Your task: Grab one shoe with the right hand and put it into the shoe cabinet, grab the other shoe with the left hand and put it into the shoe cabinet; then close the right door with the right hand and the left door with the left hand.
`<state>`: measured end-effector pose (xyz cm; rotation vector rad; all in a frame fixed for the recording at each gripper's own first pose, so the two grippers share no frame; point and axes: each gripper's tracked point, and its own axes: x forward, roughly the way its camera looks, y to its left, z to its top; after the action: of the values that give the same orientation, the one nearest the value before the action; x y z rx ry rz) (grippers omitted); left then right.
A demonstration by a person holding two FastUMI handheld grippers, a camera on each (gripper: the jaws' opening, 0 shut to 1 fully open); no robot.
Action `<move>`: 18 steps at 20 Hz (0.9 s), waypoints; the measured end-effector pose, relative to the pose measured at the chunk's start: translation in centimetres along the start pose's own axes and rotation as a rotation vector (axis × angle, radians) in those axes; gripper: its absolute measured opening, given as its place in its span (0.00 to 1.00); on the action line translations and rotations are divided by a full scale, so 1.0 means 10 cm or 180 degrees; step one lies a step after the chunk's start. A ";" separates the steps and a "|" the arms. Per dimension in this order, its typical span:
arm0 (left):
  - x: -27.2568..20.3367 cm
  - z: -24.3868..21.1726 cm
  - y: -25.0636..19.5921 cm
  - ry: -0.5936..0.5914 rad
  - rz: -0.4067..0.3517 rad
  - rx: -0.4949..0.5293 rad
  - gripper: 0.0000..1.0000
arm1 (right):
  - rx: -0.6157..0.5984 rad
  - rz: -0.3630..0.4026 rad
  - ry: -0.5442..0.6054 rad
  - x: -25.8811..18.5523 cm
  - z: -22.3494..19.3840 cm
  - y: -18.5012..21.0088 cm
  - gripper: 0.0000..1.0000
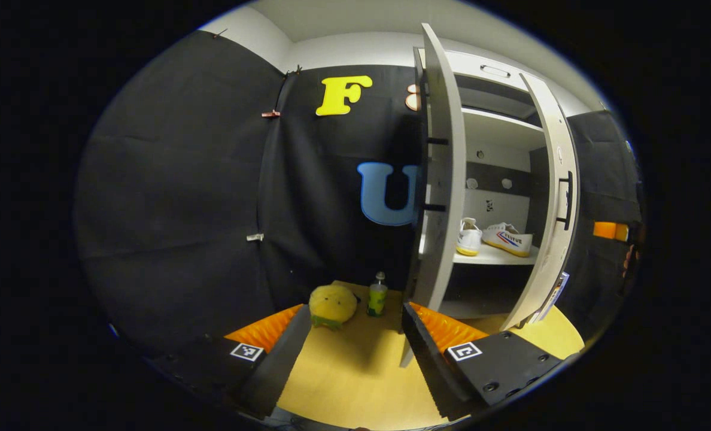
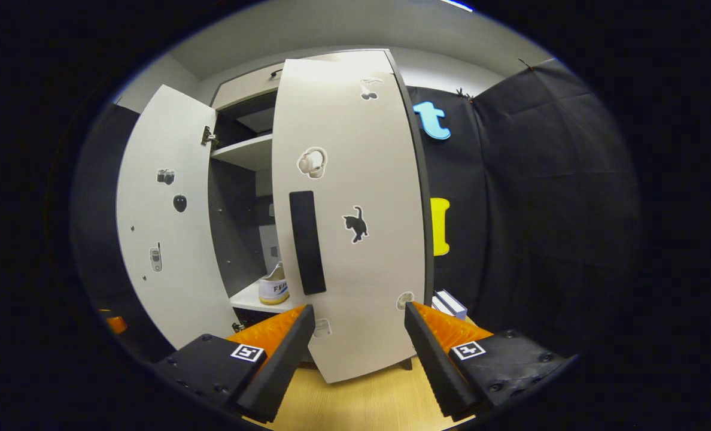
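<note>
Two white shoes (image 1: 469, 236) (image 1: 508, 238) stand side by side on a shelf inside the white shoe cabinet (image 1: 499, 129). Both doors stand open. The left door (image 1: 442, 179) is seen edge-on, just beyond my left gripper (image 1: 354, 308), which is open and holds nothing. My right gripper (image 2: 359, 306) is open too, close in front of the outer face of the right door (image 2: 355, 227), below its black handle (image 2: 306, 242). Through the gap between the doors one shoe (image 2: 273, 287) shows. The left door (image 2: 164, 227) stands wide to the left.
A yellow plush toy (image 1: 331, 305) and a small green bottle (image 1: 377, 294) sit on the wooden tabletop (image 1: 355, 371) left of the cabinet. A white box (image 2: 450, 302) lies to the right of the cabinet. A hand (image 1: 631, 257) holds the other gripper (image 1: 610, 230) at the far right.
</note>
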<state>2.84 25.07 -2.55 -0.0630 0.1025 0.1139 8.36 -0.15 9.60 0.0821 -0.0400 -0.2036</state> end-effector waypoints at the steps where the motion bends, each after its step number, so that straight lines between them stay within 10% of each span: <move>1: 0.08 0.09 0.06 -0.0025 -0.0015 -0.0009 0.95 | 0.0005 -0.0049 0.0029 -0.05 -0.05 -0.05 0.98; 18: 1.34 1.41 -0.29 -0.0373 -0.0817 0.0102 0.95 | 0.0185 -0.0252 0.0628 -0.57 -0.91 -0.14 0.98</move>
<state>17.80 24.63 10.18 -0.0369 -0.0213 -0.1403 2.90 0.35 0.28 0.1614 0.1542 -0.2728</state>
